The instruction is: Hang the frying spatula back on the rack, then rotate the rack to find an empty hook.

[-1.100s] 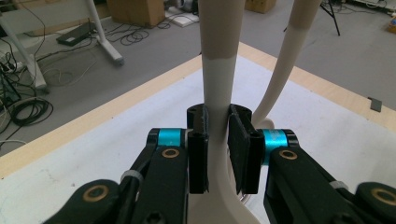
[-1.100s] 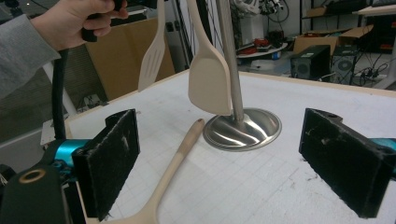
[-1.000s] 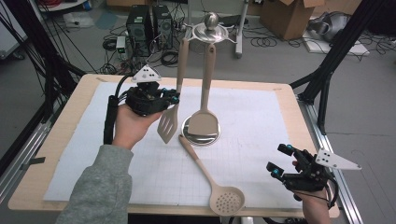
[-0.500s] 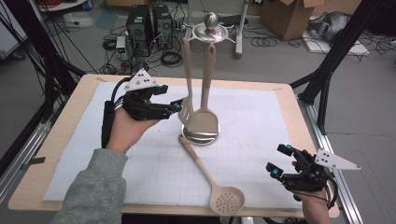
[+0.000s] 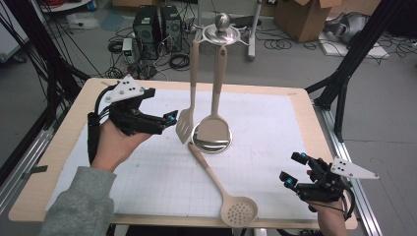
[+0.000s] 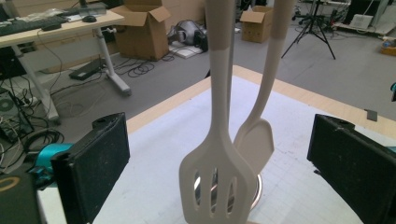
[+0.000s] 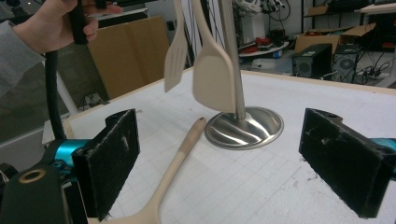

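**Slotted turner hung on the rack; skimmer spoon waiting on the mat**

The left gripper [image 5: 169, 118] is standing just left of the beige slotted plastic turner [image 5: 184, 127], which is hanging from the steel utensil stand with a ball top [image 5: 222, 30] beside a beige solid plastic spatula [image 5: 215, 129]. Its jaws have just been opening and are now spread wide; in the left gripper view the turner [image 6: 215, 186] is hanging between the black pads [image 6: 95, 161] without touching either one, so nothing is being held. By this reading the hanging step is finishing, with the release made.

The right gripper [image 5: 291, 171] is waiting at the near right of the white gridded mat [image 5: 162, 182], jaws wide apart and empty. The beige perforated skimmer spoon [image 5: 235, 206] is lying on the mat, handle pointing toward the stand's round base [image 7: 245, 127].

The next move probably calls for backing the left gripper clear without swinging the turner, then closing on the skimmer's handle [image 7: 180, 149].
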`<state>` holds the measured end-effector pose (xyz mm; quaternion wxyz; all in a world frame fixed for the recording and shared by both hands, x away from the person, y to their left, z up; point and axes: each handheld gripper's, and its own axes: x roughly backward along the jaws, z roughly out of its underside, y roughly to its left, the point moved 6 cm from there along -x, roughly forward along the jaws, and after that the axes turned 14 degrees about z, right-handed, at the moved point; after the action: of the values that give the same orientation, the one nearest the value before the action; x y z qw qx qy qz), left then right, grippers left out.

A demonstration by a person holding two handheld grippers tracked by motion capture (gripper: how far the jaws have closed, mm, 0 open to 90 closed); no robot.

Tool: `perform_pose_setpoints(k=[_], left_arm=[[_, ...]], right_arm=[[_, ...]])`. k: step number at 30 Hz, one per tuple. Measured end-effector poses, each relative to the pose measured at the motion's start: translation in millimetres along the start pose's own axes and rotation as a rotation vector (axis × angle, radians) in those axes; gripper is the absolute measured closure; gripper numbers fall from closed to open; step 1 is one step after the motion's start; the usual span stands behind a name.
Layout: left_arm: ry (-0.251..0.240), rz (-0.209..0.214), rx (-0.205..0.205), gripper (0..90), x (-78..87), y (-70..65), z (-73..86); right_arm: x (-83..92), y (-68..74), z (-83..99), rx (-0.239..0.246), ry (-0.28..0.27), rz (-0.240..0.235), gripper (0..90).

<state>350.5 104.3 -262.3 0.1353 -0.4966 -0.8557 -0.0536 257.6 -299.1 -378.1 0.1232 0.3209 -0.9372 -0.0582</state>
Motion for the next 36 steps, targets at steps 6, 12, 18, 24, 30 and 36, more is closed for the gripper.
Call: perform_pose_setpoints(k=[6, 12, 18, 24, 30, 36], left_arm=[[-0.043, 0.009, 0.009, 6.2, 17.3, -4.4, 6.5], [-0.042, -0.008, 0.006, 6.2, 30.9, -3.7, 14.0], [-0.038, -0.034, 0.015, 6.2, 42.3, 2.7, 26.4], [-0.026, -0.052, 0.033, 6.2, 48.7, 8.2, 40.3], [-0.023, -0.052, 0.024, 6.2, 53.1, 6.3, 45.3], [-0.030, -0.039, 0.024, 6.2, 59.0, 3.6, 50.6]], right_arm=[[-2.1, 2.3, 0.5, 0.009, 0.005, -0.004, 11.2], [-3.5, 3.0, 1.7, 0.012, 0.010, -0.004, 11.2], [-5.4, 3.5, 3.4, 0.010, 0.020, -0.002, 11.2], [-6.0, 3.9, 4.2, 0.010, 0.024, -0.003, 11.1], [-6.4, 3.9, 4.0, 0.014, 0.023, -0.002, 11.2], [-7.2, 4.0, 5.0, 0.008, 0.028, 0.001, 11.1]])
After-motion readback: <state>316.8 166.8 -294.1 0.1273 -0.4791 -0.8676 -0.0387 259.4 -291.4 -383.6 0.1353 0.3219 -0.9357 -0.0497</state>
